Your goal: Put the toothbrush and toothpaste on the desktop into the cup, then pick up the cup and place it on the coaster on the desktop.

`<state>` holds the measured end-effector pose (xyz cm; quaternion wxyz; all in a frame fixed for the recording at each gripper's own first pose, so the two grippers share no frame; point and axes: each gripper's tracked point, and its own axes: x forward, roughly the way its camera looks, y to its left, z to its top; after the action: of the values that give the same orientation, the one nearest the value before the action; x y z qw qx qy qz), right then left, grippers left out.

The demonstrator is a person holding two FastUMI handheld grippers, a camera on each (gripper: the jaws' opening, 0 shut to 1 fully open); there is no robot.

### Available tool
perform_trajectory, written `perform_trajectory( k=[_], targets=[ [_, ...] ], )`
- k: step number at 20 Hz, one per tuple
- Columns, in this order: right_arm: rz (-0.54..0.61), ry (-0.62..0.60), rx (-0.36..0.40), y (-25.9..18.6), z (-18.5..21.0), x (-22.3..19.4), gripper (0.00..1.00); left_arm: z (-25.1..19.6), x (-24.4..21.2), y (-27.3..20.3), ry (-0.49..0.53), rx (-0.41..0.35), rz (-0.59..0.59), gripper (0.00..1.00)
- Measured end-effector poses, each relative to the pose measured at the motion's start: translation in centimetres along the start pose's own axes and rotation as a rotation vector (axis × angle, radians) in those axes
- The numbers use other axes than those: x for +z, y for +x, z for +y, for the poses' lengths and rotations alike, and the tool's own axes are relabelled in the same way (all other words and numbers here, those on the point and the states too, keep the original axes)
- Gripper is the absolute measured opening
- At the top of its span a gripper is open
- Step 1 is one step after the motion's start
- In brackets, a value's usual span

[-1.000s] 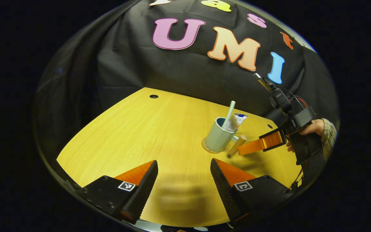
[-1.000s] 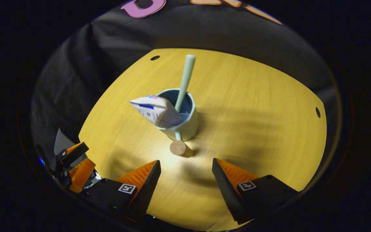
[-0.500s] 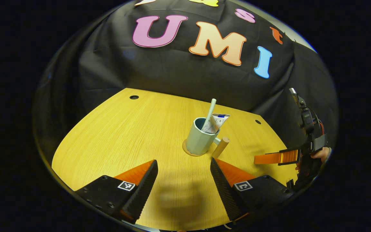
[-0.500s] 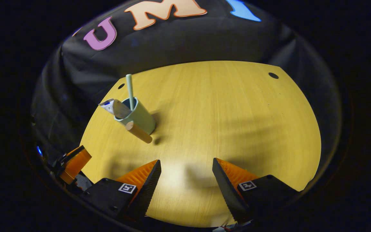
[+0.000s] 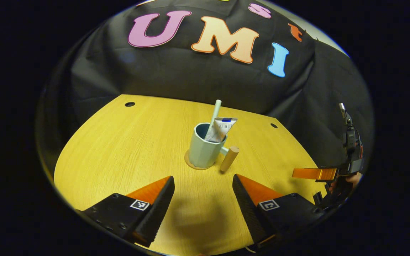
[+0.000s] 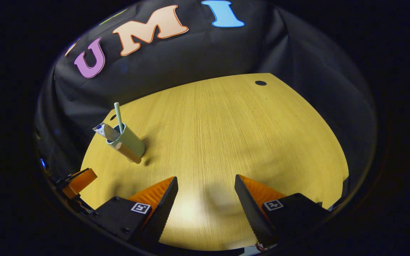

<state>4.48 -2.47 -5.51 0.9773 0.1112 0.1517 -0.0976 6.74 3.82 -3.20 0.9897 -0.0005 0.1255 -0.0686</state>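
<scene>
**Cup on its coaster, both claws let go**

Yellow wooden desk (image 5: pixel 126 149) sits in front of a black cloth wall. Near the middle stands the pale green cup with a wooden stick handle (image 5: pixel 204 149), and it rests on the round brown coaster (image 5: pixel 190 165). Inside it stand the pale green toothbrush (image 5: pixel 214 113) and the white toothpaste tube (image 5: pixel 222 127), both leaning a little and poking out over the rim.

In its own view, the left claw (image 5: pixel 203 188) hangs low over the desk near the cup, its jaws wide apart and holding nothing. The right claw (image 6: pixel 205 190) is well apart from the cup, jaws wide apart too, with nothing between them.

The job looks just about done. To finish well, I think both claws should pull away slowly and high, so no finger bumps the wooden handle (image 5: pixel 229 159) or tips the cup off the coaster
</scene>
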Motion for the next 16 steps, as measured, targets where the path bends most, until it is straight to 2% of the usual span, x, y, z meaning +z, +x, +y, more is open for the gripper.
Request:
perform_trajectory(
  k=[2,4,6,7,11,12,14,16],
  targets=[
    [-0.01,0.02,-0.013,-0.4,-0.3,-0.1,0.99,0.1,-0.1,0.1,-0.003,0.001,0.007,0.95],
    [-0.032,0.044,-0.017,-0.7,-0.4,0.2,0.95,0.3,-0.1,0.2,0.001,-0.003,0.011,0.95],
    [-0.047,0.061,-0.015,-1.0,-0.4,0.4,0.99,0.9,0.2,0.3,0.009,-0.007,0.01,0.95],
    [-0.053,0.061,-0.017,-1.2,-0.5,0.4,0.95,0.9,0.3,0.4,0.012,-0.012,0.009,0.95],
    [-0.07,0.058,-0.03,-2.0,-0.6,0.5,0.94,0.5,0.2,0.4,0.023,-0.04,0.016,0.95],
    [-0.07,0.064,-0.032,-2.2,-0.5,0.4,0.99,0.5,0.2,0.4,0.027,-0.048,0.017,0.94],
    [-0.076,0.07,-0.041,-2.5,-0.3,0.3,0.95,0.5,0.1,0.3,0.046,-0.055,0.024,0.95],
    [-0.092,0.065,-0.047,-2.8,0.0,0.4,0.99,0.7,-0.1,0.3,0.073,-0.064,0.03,0.95]
  ],
)
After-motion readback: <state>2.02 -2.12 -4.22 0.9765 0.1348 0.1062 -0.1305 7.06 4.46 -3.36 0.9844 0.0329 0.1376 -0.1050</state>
